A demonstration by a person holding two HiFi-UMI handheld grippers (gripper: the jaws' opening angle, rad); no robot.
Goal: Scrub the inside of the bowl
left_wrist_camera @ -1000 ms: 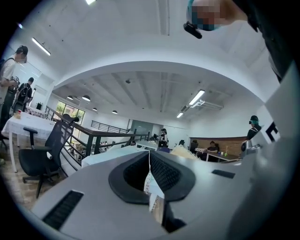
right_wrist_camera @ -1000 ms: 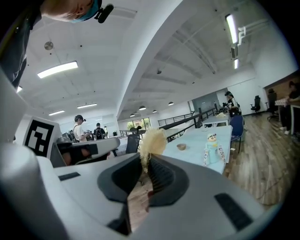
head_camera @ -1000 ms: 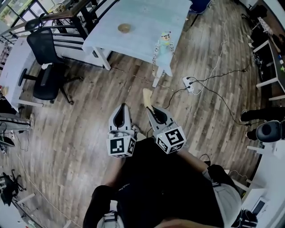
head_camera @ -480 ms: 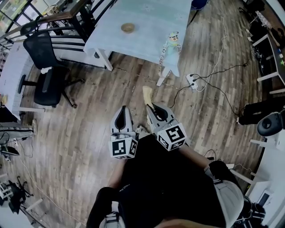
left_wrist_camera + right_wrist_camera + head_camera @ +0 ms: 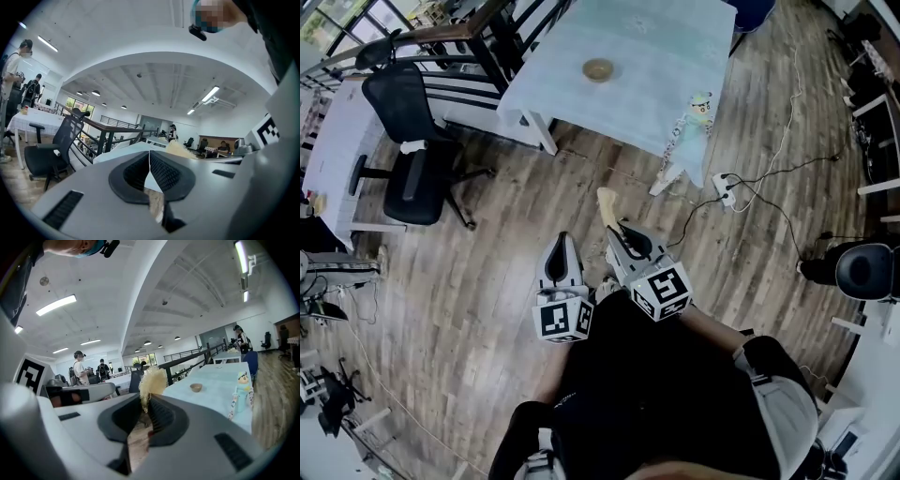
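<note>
Two grippers hung short of the table, over the wood floor. The right gripper clamped a pale fibrous scrubber, whose long axis stuck out past the jaws toward the table. The left gripper was closed and empty. The bowl sat upright on the table, well apart from both.

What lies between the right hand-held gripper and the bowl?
Past its held scrubber, only wooden floor, then tablecloth, in the head view.
</note>
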